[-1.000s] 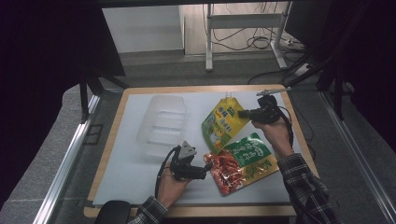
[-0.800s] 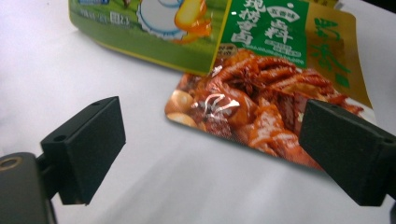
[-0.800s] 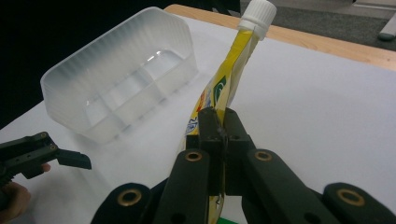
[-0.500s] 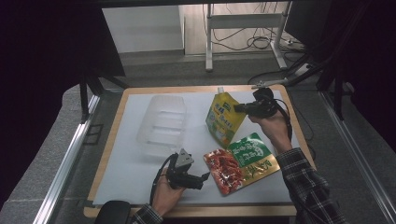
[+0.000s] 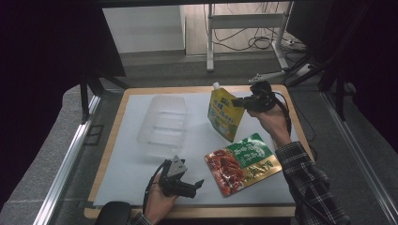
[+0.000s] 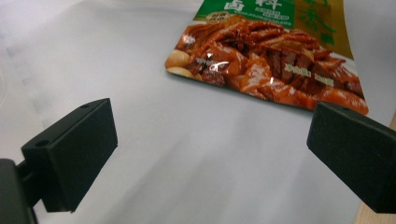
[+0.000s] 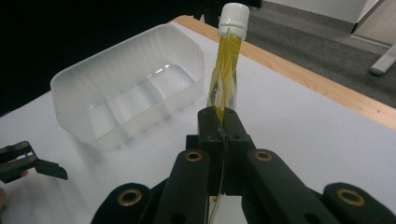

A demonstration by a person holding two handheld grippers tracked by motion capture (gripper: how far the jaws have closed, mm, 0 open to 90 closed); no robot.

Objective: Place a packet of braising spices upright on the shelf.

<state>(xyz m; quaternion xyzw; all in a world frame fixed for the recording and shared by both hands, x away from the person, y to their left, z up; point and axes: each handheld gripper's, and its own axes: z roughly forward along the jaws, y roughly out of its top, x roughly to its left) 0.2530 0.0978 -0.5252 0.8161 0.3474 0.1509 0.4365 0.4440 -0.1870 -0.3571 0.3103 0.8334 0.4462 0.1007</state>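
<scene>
The right gripper point(image 5: 238, 101) has its jaws pressed together on the edge of the yellow spouted pouch point(image 5: 224, 114), pinching it and holding it lifted off the white sheet point(image 5: 126, 183); in the right gripper view the pouch point(image 7: 224, 74) stands edge-on and upright above the closed jaws, its white screw cap point(image 7: 233, 15) at the top. The clear plastic tray point(image 5: 163, 124) serves as the landmark: the held pouch hangs just to the tray's right, apart from it, with bare sheet between them, and in the right gripper view the tray point(image 7: 126, 93) sits left of the pouch with its ribbed compartments holding nothing. Right of the tray and nearer the person, the red and green food packet point(image 5: 243, 163) lies flat on the sheet, below the hanging pouch and not touching it. The left gripper point(image 5: 195, 187) is near the tray's front edge, just beside the packet's left corner; its jaws have just been opening and now stand wide apart with nothing between them, only bare sheet showing in the left gripper view, the packet point(image 6: 271, 60) lying just beyond the pads. The wooden table point(image 5: 112, 136) edge frames the sheet, and beyond the tray's far side cables point(image 5: 253, 42) trail on the floor.
</scene>
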